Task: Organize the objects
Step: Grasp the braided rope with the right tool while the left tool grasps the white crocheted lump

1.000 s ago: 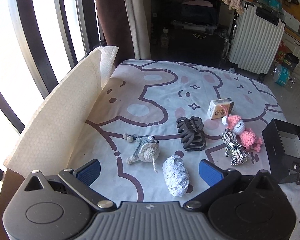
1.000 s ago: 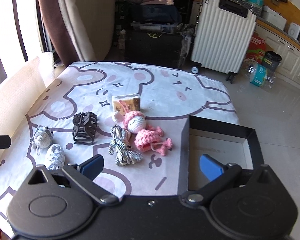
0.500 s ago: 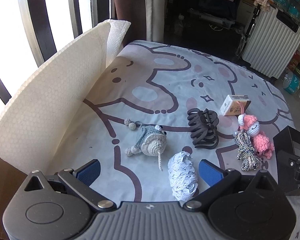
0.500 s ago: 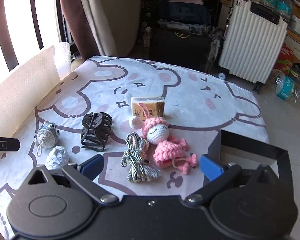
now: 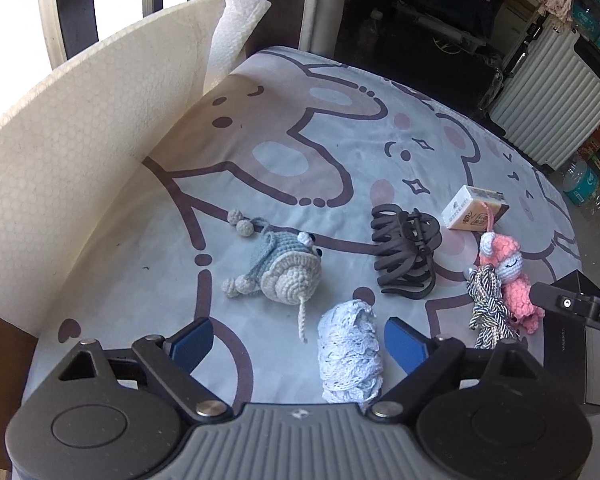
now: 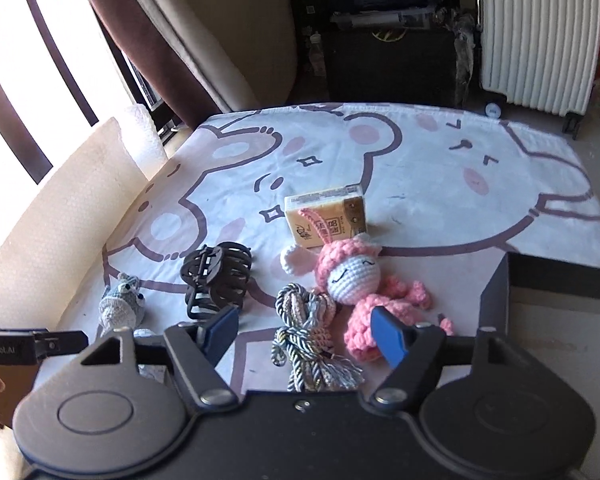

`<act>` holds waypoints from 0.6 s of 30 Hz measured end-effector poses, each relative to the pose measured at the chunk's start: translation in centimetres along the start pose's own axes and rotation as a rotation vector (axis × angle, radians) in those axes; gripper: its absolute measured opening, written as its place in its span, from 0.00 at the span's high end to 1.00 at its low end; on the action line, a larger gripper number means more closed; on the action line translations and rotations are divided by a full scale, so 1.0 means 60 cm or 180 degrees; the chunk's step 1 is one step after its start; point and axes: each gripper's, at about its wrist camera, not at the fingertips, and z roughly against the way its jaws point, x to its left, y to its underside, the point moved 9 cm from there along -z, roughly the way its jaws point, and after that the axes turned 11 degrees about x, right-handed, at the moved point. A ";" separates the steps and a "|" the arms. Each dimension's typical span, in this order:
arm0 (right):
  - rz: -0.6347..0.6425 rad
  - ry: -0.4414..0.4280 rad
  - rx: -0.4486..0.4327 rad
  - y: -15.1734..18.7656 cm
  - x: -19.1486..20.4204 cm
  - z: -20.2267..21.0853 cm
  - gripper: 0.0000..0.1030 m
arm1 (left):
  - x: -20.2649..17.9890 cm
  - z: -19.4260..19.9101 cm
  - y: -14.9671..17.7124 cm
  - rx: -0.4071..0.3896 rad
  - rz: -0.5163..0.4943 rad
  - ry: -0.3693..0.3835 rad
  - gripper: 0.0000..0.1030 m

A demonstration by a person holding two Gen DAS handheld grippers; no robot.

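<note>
Six little things on the bear-print cloth [image 5: 300, 128], plus one box

Two crochet toys: one grey-blue [image 5: 278, 270], one pink [image 6: 358, 280]. One black hair claw [image 5: 406, 254], one lace roll [image 5: 350, 354], one cord bundle [image 6: 310, 334], one tissue pack [image 6: 326, 214], one black box [image 6: 500, 300].

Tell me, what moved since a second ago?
Only the grippers. The left gripper came closer to the white lace roll. The right gripper swung left from the black box to over the cord bundle. Both stay open, holding nothing. The toys, hair clip and tissue pack stayed put.
</note>
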 end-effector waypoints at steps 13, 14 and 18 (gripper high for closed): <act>-0.0215 -0.0285 0.0279 0.008 -0.011 -0.075 0.44 | -0.025 -0.049 -0.007 0.0200 -0.0059 0.0101 0.26; -0.0162 -0.0257 0.0297 0.008 -0.010 -0.079 0.44 | -0.025 -0.053 -0.007 0.0224 -0.0055 0.0106 0.27; 0.0138 -0.0178 0.0374 0.011 0.000 -0.091 0.46 | -0.029 -0.067 -0.006 0.0314 -0.0054 0.0116 0.29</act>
